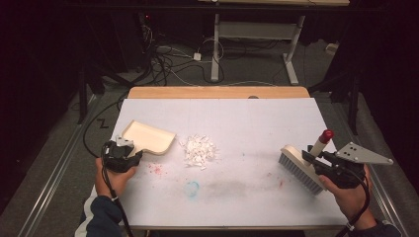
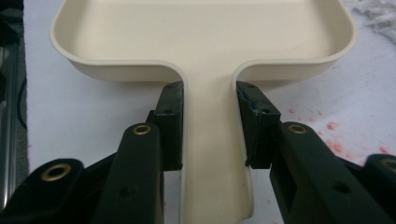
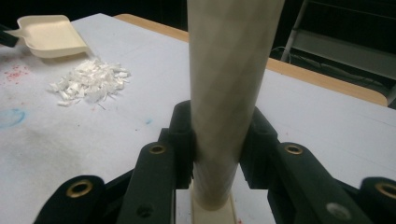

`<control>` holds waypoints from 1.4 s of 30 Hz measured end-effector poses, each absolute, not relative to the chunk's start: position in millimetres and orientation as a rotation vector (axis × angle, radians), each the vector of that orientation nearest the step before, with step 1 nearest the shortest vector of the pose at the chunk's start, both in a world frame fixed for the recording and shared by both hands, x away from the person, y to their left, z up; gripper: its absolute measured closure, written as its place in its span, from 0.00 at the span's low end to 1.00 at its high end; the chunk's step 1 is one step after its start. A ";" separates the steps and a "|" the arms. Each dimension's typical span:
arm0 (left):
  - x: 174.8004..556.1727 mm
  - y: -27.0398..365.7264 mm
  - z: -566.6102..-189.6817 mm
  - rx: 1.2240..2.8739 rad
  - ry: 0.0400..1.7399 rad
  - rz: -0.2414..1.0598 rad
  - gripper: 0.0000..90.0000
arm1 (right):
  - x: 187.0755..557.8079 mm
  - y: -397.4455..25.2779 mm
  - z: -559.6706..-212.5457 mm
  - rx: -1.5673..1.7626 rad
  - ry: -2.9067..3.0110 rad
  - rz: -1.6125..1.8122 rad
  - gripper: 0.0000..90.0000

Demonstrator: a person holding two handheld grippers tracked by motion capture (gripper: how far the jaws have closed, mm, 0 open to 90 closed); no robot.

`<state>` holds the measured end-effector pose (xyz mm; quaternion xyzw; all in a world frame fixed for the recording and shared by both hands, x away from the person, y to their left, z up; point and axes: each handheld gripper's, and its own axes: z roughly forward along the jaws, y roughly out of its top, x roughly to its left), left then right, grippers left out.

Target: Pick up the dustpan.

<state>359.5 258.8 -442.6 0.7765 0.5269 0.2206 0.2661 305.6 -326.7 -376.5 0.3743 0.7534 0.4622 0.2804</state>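
Paper scraps (image 1: pixel 199 151), a small white heap of shreds, lie on the tabletop (image 1: pixel 257 128) left of its middle, just beside the open mouth of the dustpan (image 1: pixel 148 137) and well apart from the brush (image 1: pixel 299 169).

The left tool (image 1: pixel 129 150) is clamped on the cream dustpan's flat handle; in the left gripper view both jaws press against the handle's edges, and the pan (image 2: pixel 201 32) spreads out ahead of them, resting on the white surface with its open lip facing the heap.

The right tool (image 1: pixel 313 159) is closed on the brush's round handle (image 3: pixel 229 93), which rises between the jaws in the right gripper view. In the high view the handle, tipped with a red cap (image 1: pixel 326 135), tilts up and away, and the bristle head's long axis runs diagonally along the right side of the tabletop.

The coming move turns on this line-up: from the brush, the heap lies to the left across the tabletop, and the dustpan sits directly beyond it, so a leftward sweep would likely push the scraps toward the pan's mouth. The left hand (image 1: pixel 114 178) is much nearer the scraps than the right hand (image 1: pixel 350 195).

Faint red and blue stains mark the tabletop. No brand, label or readable writing shows on the things in hand.
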 end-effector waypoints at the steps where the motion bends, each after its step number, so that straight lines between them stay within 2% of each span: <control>1: 358.0 259.9 -438.7 2.122 1.413 0.587 0.70 | 305.4 -326.6 -376.7 1.003 2.019 1.240 0.79; 16: 329.7 265.6 -418.7 2.404 1.216 0.432 0.70 | 306.3 -325.3 -377.1 1.005 2.032 1.233 0.79; 19: 326.5 262.5 -416.4 2.418 1.194 0.395 0.70 | 306.9 -325.7 -377.6 1.005 2.033 1.234 0.79; 24: 320.3 249.0 -412.9 2.497 1.051 0.315 0.70 | 307.6 -324.7 -379.2 1.013 2.037 1.233 0.79; 30: 318.5 238.0 -411.5 2.527 0.995 0.234 0.70 | 308.2 -323.2 -380.3 1.012 2.047 1.229 0.79; 42: 317.8 232.2 -412.0 2.546 0.957 0.201 0.70 | 314.5 -318.6 -378.2 1.002 2.045 1.256 0.79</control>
